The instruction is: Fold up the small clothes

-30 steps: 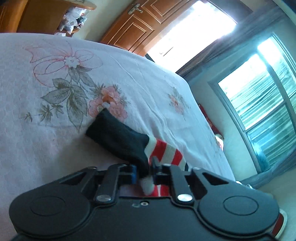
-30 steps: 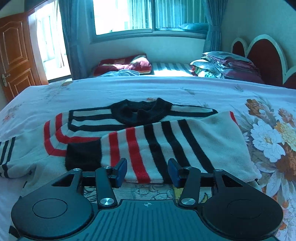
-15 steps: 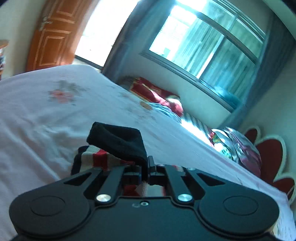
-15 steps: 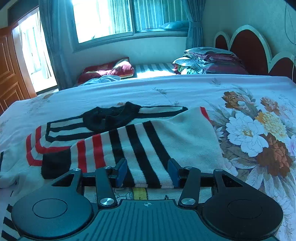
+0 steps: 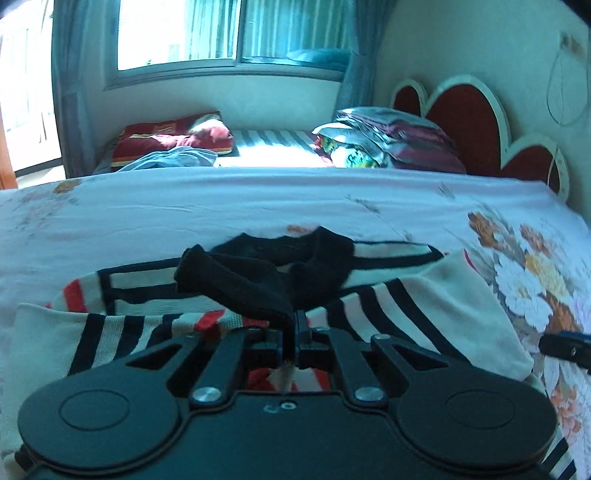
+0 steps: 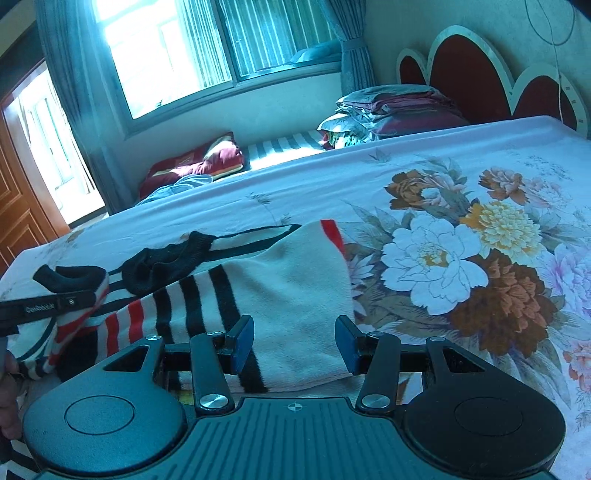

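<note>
Black cuff fabric [image 5: 236,284] is pinched between the closed jaws of the left tool [image 5: 294,325], which holds the dark end of a sleeve raised above the rest of the garment. The garment is a striped sweater [image 5: 424,306], cream with black and red bands, lying on the bed [image 5: 184,221] in the near part of both views. Its black collar [image 5: 314,254] faces the far side of the bed. The right sleeve is folded across the body, its cream end lying towards the flower print.

In the right wrist view the left tool [image 6: 70,301] enters from the left edge, the black cuff [image 6: 70,275] standing above its tip and striped sleeve cloth hanging below it. Part of a hand [image 6: 7,391] shows at the left edge.

The right tool [image 6: 294,341] stands partly open, blue pads apart, with nothing gripped. It hangs over the near edge of the sweater [image 6: 288,291]; whether the pads touch the cloth cannot be told. In the left wrist view only a dark tip with a blue edge [image 5: 565,349] shows at the right edge.

The bed sheet [image 6: 461,236] carries a large flower print to the right of the sweater. Beyond the bed lie a red pillow [image 5: 170,138] and a stack of folded bedding [image 5: 395,140], below a window [image 5: 229,33].
</note>
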A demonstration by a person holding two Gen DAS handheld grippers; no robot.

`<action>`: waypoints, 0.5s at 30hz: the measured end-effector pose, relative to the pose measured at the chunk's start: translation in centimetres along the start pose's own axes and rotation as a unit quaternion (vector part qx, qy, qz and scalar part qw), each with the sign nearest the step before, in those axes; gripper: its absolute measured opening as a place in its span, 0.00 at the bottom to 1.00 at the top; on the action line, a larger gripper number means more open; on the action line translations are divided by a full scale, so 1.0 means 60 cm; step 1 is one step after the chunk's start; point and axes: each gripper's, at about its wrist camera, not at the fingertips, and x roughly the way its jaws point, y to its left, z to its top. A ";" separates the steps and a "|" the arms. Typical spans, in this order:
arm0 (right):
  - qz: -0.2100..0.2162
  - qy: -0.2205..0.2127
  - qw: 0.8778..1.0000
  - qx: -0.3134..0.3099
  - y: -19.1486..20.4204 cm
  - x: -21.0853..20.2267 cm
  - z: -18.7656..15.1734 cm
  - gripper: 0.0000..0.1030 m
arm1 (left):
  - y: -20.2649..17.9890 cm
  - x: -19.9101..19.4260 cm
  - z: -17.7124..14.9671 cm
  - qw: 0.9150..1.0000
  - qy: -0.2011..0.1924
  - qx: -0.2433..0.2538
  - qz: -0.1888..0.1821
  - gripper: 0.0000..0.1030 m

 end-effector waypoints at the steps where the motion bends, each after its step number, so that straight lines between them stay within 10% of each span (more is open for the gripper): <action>1: 0.001 0.000 1.000 0.004 -0.011 -0.002 0.001 0.47 | -0.018 0.008 -0.004 1.000 0.005 0.013 -0.004 0.04; 5: 0.004 0.004 1.000 0.019 -0.050 -0.011 0.003 0.47 | -0.096 0.043 -0.018 0.997 0.034 0.069 -0.025 0.07; 12: 0.034 0.006 0.997 0.066 -0.096 -0.030 0.004 0.47 | -0.163 0.057 -0.054 0.989 0.039 0.095 -0.107 0.60; 15: 0.053 0.008 0.996 0.069 -0.090 -0.032 0.008 0.47 | -0.157 0.030 -0.054 0.991 0.010 0.072 -0.113 0.57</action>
